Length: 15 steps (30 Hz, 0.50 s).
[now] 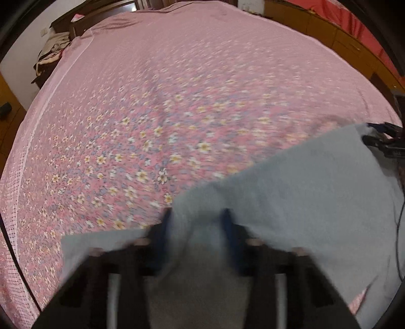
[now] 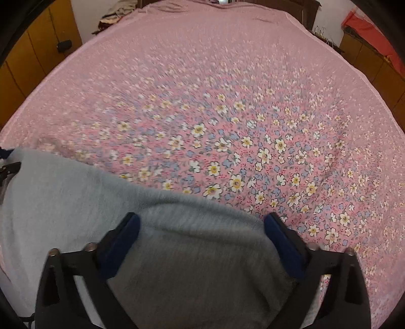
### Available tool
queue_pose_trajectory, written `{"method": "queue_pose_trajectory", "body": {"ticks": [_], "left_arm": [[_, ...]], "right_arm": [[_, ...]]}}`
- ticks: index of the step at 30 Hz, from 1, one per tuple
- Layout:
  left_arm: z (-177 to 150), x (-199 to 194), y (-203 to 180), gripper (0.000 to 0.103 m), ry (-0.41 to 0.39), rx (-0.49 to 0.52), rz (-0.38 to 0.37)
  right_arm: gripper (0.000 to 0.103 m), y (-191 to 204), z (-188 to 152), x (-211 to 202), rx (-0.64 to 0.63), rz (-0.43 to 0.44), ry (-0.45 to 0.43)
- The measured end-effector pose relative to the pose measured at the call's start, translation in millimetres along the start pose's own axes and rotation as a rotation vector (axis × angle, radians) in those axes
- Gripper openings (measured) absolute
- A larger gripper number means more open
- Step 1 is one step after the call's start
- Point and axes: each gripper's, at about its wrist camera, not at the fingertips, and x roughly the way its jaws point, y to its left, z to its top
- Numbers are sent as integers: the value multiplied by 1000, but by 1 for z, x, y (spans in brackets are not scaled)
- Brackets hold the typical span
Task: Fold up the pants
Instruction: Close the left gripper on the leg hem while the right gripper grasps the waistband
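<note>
Light grey fleece pants (image 1: 303,189) lie on the near part of a pink flowered bedspread (image 1: 177,88). In the blurred left wrist view my left gripper (image 1: 197,217) points steeply down, its blue pads drawn close on a raised fold of the pants' edge. The right gripper (image 1: 382,141) shows at that view's right edge, at the far corner of the grey cloth. In the right wrist view my right gripper (image 2: 201,222) stands wide, a hump of the pants (image 2: 76,202) bulging between its blue pads without being squeezed. Dark parts of the left gripper (image 2: 7,167) peek in at that view's left edge.
The bedspread (image 2: 227,88) stretches far ahead of both grippers. Wooden cabinets (image 2: 22,63) flank the bed, with red cloth (image 1: 354,22) at the far right. A heap of clothes (image 1: 50,50) lies beside the dark headboard at the far left.
</note>
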Motion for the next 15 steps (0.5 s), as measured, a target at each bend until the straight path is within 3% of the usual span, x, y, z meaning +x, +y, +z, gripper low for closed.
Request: {"method": "queue_pose_trajectory", "body": {"ticks": [1, 3, 5, 8, 15], "left_arm": [[-4, -3, -2, 12, -9, -5, 0], [-10, -10, -3, 8, -33, -31, 9], [-20, -17, -2, 6, -51, -72, 4], [-36, -35, -5, 6, -76, -122, -38], [-65, -89, -4, 6, -177, -212, -89]], "right_arm": [[70, 3, -4, -6, -18, -5, -19], [37, 6, -12, -20, -38, -12, -46], [23, 5, -18, -28, -36, -8, -52], [17, 4, -27, -47, -25, 24, -78], [16, 13, -51, -84, -13, 86, -132]]}}
